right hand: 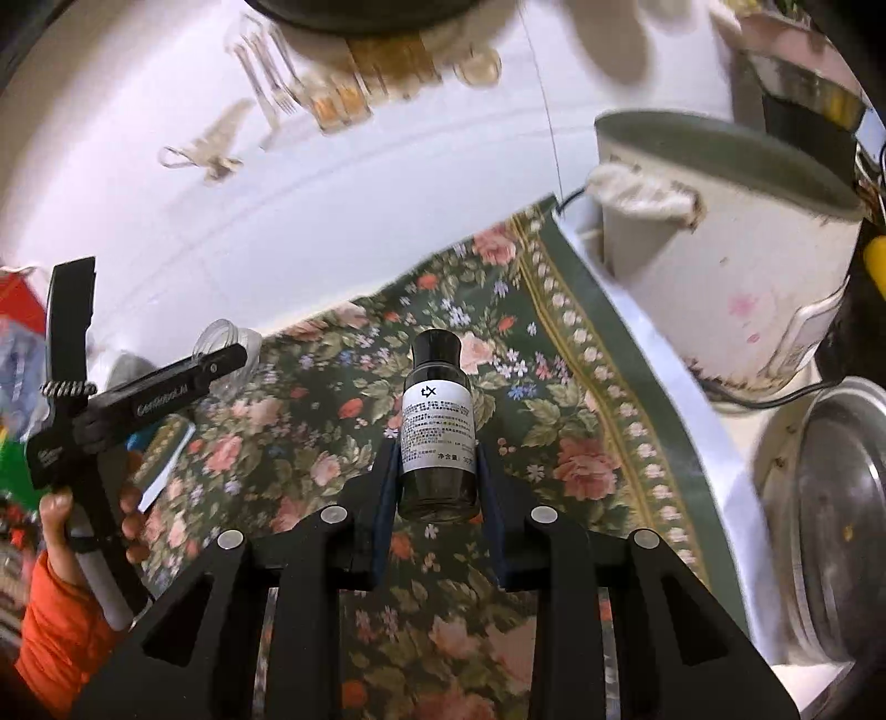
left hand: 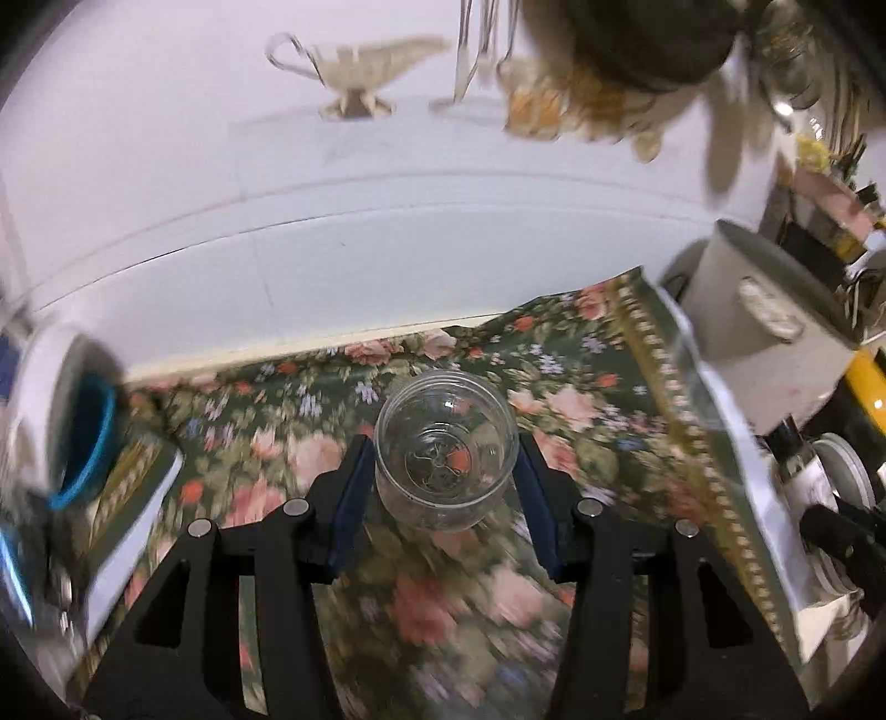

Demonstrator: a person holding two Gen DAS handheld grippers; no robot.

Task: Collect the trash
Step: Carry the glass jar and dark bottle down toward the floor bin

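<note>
Carry step in hand. Left gripper (left hand: 443, 459) is clamped on an empty glass jar (left hand: 446, 448); right gripper (right hand: 437, 471) is clamped on a dark labelled bottle (right hand: 437, 426). Both items are held above the floral worktop (right hand: 554, 415). The likely receptacle is the pale bin (right hand: 720, 266) at two o'clock; next move calls for carrying there and releasing over its mouth.

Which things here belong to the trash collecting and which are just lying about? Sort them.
Job:
- clear glass jar, in the left gripper
- dark labelled bottle, in the right gripper

Lying about:
- floral tablecloth
- white pot
- hanging utensils
- steel lid
</note>
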